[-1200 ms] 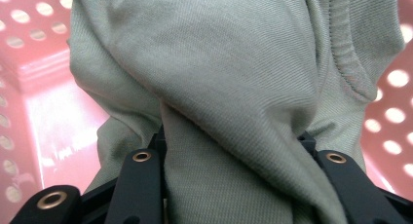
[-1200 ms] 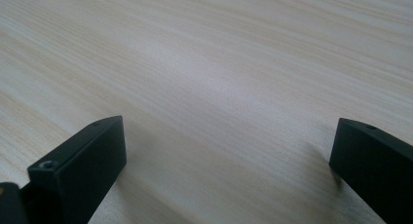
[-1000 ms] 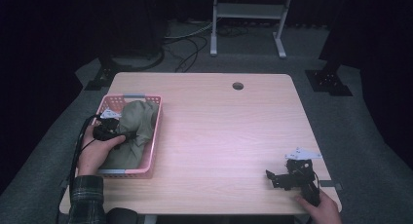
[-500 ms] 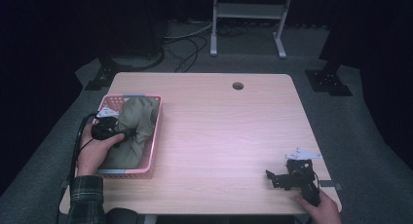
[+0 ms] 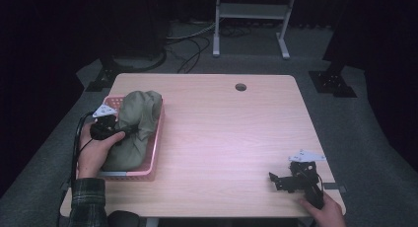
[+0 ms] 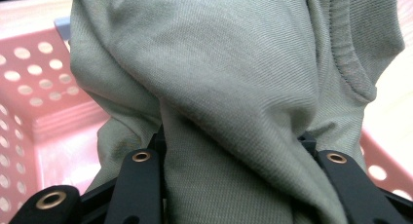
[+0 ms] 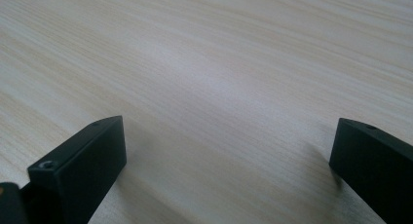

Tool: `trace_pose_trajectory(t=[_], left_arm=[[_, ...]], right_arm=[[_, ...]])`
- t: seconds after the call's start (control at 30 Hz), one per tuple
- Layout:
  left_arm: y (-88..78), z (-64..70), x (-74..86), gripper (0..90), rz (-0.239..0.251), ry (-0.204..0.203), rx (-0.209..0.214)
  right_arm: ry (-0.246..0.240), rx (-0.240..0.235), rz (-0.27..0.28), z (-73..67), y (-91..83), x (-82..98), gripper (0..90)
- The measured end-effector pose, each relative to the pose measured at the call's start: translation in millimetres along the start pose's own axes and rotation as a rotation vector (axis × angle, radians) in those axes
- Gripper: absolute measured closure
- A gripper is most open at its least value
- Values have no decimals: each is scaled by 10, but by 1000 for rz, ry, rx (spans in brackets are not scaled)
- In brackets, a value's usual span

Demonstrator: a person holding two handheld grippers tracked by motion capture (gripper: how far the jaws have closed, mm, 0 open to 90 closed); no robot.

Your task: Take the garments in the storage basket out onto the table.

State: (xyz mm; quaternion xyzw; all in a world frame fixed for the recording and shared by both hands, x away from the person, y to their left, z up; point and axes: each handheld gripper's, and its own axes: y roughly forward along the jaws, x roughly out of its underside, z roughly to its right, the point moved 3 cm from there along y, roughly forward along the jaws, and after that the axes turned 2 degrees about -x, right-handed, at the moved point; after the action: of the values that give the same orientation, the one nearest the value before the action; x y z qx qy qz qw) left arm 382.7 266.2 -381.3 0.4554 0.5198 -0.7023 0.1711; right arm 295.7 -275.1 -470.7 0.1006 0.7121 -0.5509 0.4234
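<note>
olive cloth (image 6: pixel 234 87) is pinched in the left gripper (image 5: pixel 129 132), lifting from the pink basket (image 5: pixel 156 138); right gripper (image 7: pixel 229 151) gapes empty. next: pull it clear.

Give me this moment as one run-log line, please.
left gripper: shut on green garment | garment: in pink basket | right gripper: open, over bare table

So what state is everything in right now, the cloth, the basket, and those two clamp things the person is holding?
Green garment: bunched up, heaped in the basket, a fold pinched between jaws.
Pink basket: upright on the table's left side, holding the garment.
Left hand-held gripper: shut on the green garment.
Right hand-held gripper: open, nothing between its jaws, low over bare wood.
Table: bare across the middle.
</note>
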Motion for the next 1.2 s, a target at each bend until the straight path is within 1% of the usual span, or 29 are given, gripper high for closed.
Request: trace_pose_trajectory(t=[0.07,0.2,0.3,0.33,0.43,0.53,0.63,0.77,0.8,0.87,1.0,1.2], left_arm=[[-15,7,-17,553,20,-5,-1],[-43,23,-48,552,52,-4,0],[-75,41,-89,552,89,2,-12],[-85,47,-101,552,102,0,-12],[-114,66,-128,552,122,3,-2],[-136,79,-156,552,149,6,-15],[-163,91,-183,552,181,3,-14],[-205,112,-222,552,235,-3,-19],[-221,119,-234,552,255,-2,-20],[-238,132,-252,552,280,-1,-17],[-267,170,-286,552,323,15,-31],[-281,212,-316,552,340,18,-29]], right_arm=[[0,0,0,0,0,0,0],[0,0,0,0,0,0,0],[0,0,0,0,0,0,0],[0,0,0,0,0,0,0],[0,0,0,0,0,0,0],[-1,0,0,0,0,0,0],[0,0,0,0,0,0,0],[0,0,0,0,0,0,0],[0,0,0,0,0,0,0],[0,0,0,0,0,0,0],[0,0,0,0,0,0,0],[0,0,0,0,0,0,0]])
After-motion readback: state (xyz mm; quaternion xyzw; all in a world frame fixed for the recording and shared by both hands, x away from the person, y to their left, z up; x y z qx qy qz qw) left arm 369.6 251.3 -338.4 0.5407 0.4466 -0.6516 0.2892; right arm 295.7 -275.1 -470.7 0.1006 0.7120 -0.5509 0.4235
